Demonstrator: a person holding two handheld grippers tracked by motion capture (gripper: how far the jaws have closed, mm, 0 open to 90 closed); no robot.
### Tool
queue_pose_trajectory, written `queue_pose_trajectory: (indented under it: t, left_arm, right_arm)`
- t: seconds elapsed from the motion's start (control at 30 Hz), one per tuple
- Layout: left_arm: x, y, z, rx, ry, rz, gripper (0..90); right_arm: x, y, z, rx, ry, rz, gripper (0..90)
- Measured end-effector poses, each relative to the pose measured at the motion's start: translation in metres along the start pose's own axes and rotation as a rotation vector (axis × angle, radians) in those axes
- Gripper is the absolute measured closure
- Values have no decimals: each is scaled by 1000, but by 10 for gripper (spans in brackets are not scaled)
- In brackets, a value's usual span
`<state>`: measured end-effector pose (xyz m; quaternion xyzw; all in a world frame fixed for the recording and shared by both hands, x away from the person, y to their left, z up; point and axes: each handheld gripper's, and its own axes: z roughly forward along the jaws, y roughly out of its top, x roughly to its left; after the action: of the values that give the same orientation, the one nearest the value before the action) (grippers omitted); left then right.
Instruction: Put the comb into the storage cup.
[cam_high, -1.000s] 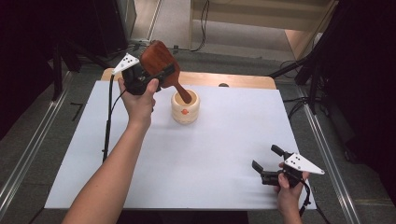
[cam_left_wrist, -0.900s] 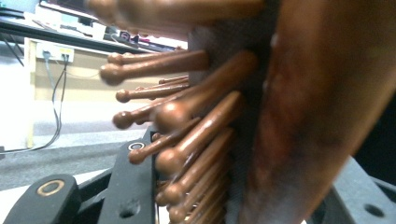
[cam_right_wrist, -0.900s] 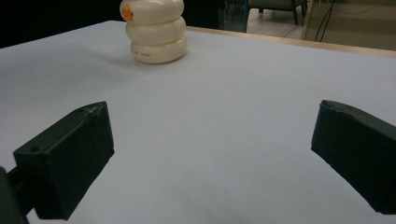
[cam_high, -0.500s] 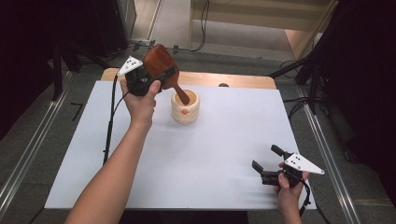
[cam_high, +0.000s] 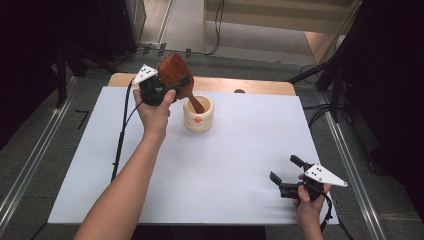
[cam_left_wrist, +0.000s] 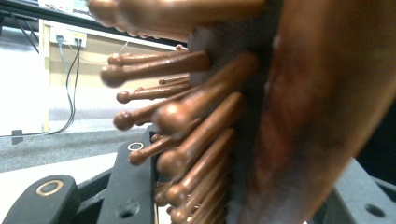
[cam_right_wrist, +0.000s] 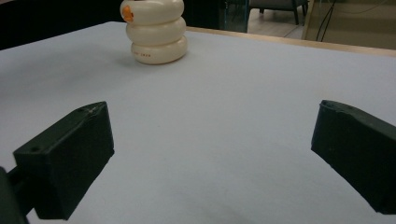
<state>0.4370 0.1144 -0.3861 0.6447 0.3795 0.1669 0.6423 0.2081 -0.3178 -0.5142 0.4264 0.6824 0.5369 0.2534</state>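
— What's nearest you?

— My right tongs (cam_high: 283, 176), low over the white bench (cam_high: 240, 165) near its front right corner, jaws spread wide with nothing between them. In the right gripper view they frame bare bench, with the cream holder (cam_right_wrist: 155, 31) well beyond.

— And your left?

— My left tongs (cam_high: 172, 90) are farther back, clamped tight on the head of a wooden hairbrush (cam_high: 176, 75). The left gripper view shows its round-tipped pins (cam_left_wrist: 187, 116) close up.

— Where does the brush sit?

— Tilted, with its handle slanting down into the mouth of the cream holder (cam_high: 198, 115), which stands upright on the bench just beside my left hand (cam_high: 155, 112).
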Motion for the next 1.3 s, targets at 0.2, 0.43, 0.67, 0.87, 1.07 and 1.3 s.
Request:
queue_pose_trajectory:
  t: [0.2, 0.43, 0.67, 0.87, 1.07, 1.3]
  left_arm:
    - [3, -6, 0, -7, 3, -15, 544]
    - [3, -14, 4, 12, 13, -2, 544]
    - [2, -20, 8, 19, 11, -4, 544]
    - [3, -26, 10, 27, 22, -16, 543]
    - [3, -32, 14, 33, 29, -28, 543]
    - [3, -39, 17, 51, 40, -31, 542]
  right_arm:
    - [0, 0, 0, 2, 1, -2, 0]
    - [0, 0, 0, 2, 0, 0, 0]
    - [0, 0, 0, 2, 0, 0, 0]
    - [0, 0, 0, 3, 1, 1, 0]
    - [0, 0, 1, 4, 2, 2, 0]
    - [-1, 0, 0, 5, 1, 2, 0]
